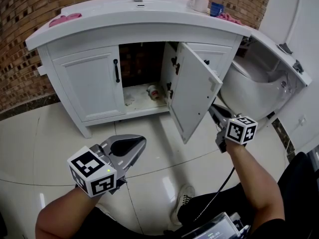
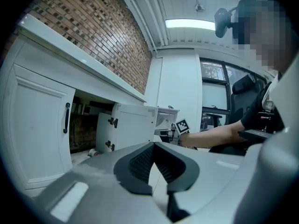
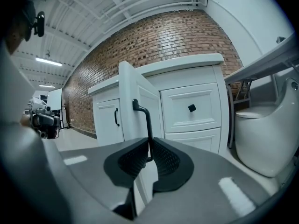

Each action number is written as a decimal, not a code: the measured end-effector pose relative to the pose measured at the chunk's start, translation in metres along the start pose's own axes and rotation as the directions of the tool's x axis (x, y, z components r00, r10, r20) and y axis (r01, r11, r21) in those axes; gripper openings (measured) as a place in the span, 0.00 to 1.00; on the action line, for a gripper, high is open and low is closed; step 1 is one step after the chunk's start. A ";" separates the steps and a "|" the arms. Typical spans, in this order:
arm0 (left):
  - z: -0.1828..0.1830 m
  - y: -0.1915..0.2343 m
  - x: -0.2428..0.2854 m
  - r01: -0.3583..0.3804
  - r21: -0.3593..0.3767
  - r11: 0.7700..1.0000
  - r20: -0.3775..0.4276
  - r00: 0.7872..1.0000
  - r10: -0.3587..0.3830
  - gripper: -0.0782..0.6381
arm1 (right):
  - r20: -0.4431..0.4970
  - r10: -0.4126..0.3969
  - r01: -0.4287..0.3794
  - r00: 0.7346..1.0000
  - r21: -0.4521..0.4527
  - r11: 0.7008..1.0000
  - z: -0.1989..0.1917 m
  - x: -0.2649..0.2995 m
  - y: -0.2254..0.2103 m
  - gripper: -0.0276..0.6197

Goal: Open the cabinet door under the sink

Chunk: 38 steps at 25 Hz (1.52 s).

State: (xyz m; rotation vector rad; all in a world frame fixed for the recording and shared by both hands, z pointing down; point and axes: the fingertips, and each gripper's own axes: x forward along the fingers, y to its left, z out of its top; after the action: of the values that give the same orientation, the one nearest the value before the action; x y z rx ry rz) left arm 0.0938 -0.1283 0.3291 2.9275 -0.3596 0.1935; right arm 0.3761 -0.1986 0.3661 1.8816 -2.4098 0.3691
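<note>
Right gripper pinched narrow on black handle of right cabinet door — grip at door's free edge, likely for leverage. Door stands well open below sink. Left gripper closed, empty, low over floor — probably kept clear of door's arc.

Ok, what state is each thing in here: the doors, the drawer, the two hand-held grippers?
Left door: shut.
Right door: open, swung out from the cabinet.
Drawer: shut.
Right hand-held gripper: shut on the right door's handle.
Left hand-held gripper: shut, empty, away from the cabinet.
</note>
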 end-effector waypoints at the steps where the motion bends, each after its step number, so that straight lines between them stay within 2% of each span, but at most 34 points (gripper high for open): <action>1: -0.002 0.000 0.000 -0.003 0.001 1.000 -0.005 1.000 0.003 0.12 | -0.005 -0.005 0.005 1.000 0.004 1.000 0.000 -0.001 0.000 0.09; 5: -0.005 0.005 -0.007 -0.011 0.007 1.000 -0.014 1.000 0.012 0.12 | -0.051 -0.028 0.032 0.998 0.085 0.996 0.000 -0.006 0.003 0.08; 9: 0.000 0.014 -0.020 -0.052 -0.008 0.999 0.004 0.999 0.052 0.12 | -0.093 -0.017 0.034 0.996 0.189 0.981 -0.005 -0.009 0.019 0.07; 12: 0.003 0.022 -0.032 -0.082 -0.015 0.997 0.018 0.996 0.082 0.12 | -0.121 0.018 0.019 0.993 0.299 0.954 -0.017 -0.007 0.035 0.05; 14: 0.003 0.025 -0.040 -0.099 -0.017 0.995 0.019 0.995 0.099 0.12 | -0.138 0.071 -0.023 0.988 0.323 0.946 -0.023 -0.003 0.057 0.05; 19: 0.000 0.032 -0.062 -0.131 -0.020 0.991 0.019 0.991 0.131 0.12 | -0.182 0.258 -0.221 0.949 0.201 0.954 -0.021 0.010 0.143 0.05; 25: 0.000 0.043 -0.095 -0.198 -0.032 0.980 0.028 0.980 0.199 0.12 | -0.205 0.437 -0.435 0.876 0.055 0.899 0.002 0.006 0.238 0.05; 29: 0.008 0.042 -0.110 -0.215 -0.049 0.975 0.058 0.974 0.217 0.12 | -0.200 0.480 -0.496 0.854 -0.035 0.868 0.016 -0.004 0.277 0.05; 33: 0.014 0.038 -0.116 -0.208 -0.041 0.977 0.079 0.974 0.211 0.12 | -0.189 0.530 -0.543 0.826 -0.018 0.840 0.016 -0.009 0.300 0.05; 38: 0.011 0.041 -0.122 -0.229 -0.032 0.973 0.063 0.971 0.230 0.12 | -0.175 0.529 -0.540 0.831 -0.024 0.841 0.017 -0.005 0.302 0.05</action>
State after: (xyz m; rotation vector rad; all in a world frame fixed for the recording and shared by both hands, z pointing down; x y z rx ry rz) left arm -0.0323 -0.1421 0.3070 2.8676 -0.7072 0.1223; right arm 0.0883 -0.1292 0.3031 1.0594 -2.7504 0.4315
